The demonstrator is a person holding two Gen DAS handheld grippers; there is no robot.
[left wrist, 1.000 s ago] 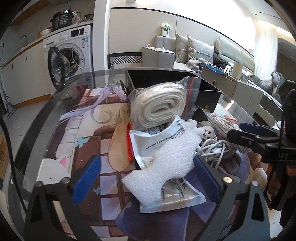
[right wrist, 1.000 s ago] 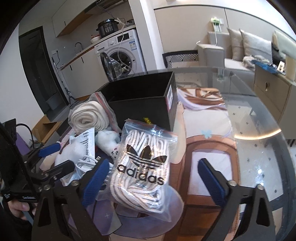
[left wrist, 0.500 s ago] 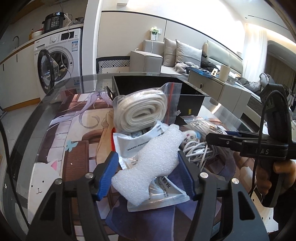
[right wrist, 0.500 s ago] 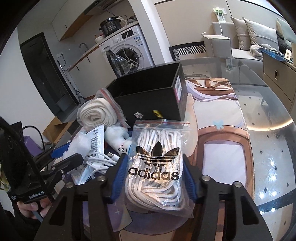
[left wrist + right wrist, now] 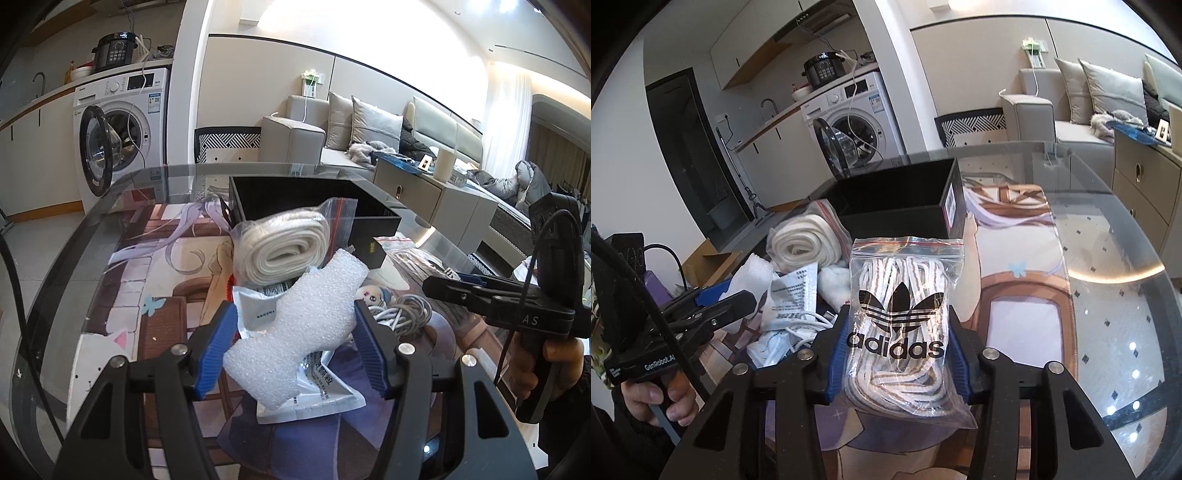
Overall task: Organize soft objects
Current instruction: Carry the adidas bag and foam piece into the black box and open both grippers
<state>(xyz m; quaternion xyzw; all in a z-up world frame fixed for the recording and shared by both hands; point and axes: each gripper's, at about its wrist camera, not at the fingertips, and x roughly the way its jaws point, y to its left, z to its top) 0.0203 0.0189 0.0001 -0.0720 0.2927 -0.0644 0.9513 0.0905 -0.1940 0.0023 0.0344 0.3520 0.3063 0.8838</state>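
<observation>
foam [image 5: 306,325]: white, irregular piece, pinched between both blue pads of the left gripper [image 5: 295,345], lower end hanging over a printed pouch [image 5: 321,397].
laces bag [image 5: 903,321]: clear zip bag with Adidas logo, white laces inside, clamped at its middle by the right gripper [image 5: 897,354]; upright, red zip strip on top, just in front of the box.
left gripper: closed onto the foam, pads touching both sides.
right gripper: closed onto the laces bag, pads squeezing its flanks.
roll bag [image 5: 286,247]: zip bag with rolled off-white fabric, lying just behind the foam, against the box front.
cable [image 5: 400,314]: white coil right of the foam, beside a small plush [image 5: 371,295].
box [image 5: 905,201]: black, open top, inside not visible, sits behind the pile on the desk.
desk [image 5: 1108,280]: glass top over an anime-print mat [image 5: 147,288]; pile sits near its front edge.
background: washer [image 5: 118,133] with door open, sofa [image 5: 354,129] behind the desk.
</observation>
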